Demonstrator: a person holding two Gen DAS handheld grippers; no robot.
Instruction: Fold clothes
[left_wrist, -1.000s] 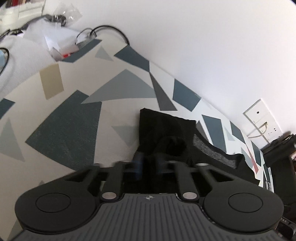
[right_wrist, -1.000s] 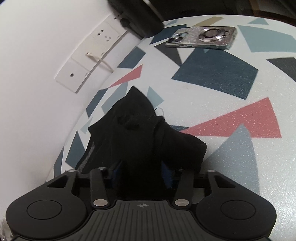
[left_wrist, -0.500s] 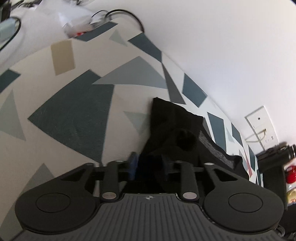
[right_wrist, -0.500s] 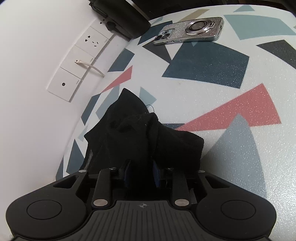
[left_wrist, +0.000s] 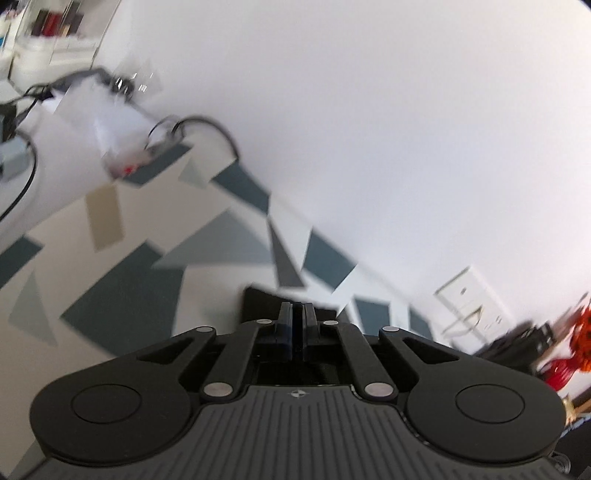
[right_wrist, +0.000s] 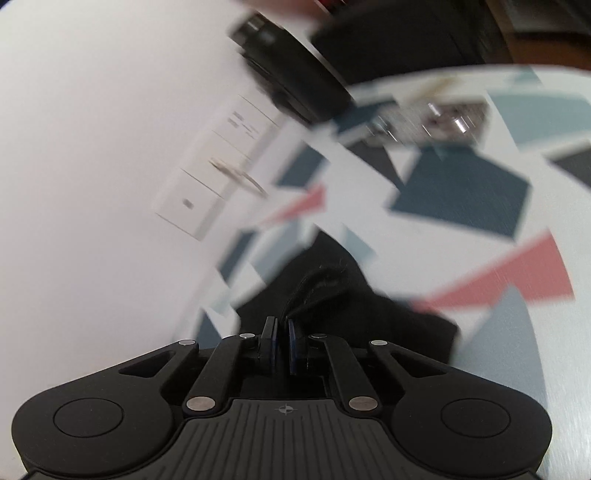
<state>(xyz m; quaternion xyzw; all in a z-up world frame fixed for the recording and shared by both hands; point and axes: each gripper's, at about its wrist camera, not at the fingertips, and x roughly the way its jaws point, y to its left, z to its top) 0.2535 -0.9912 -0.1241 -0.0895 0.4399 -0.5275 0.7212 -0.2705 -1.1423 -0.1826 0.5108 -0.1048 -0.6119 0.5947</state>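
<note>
A white wall backs a table (left_wrist: 110, 266) covered in a cloth of grey, blue and pink triangles; both views are blurred by motion. A black garment (right_wrist: 343, 295) lies bunched on the table near the wall. The right gripper (right_wrist: 281, 325) has its fingers drawn close, pinching a raised fold of the garment. The left gripper (left_wrist: 297, 314) has its fingers pressed nearly together just over the garment's far corner; whether cloth sits between them cannot be told. A glittery phone (right_wrist: 439, 122) lies further off. The garment looks crumpled rather than squared, so folding seems at an early stage, with most left.
</note>
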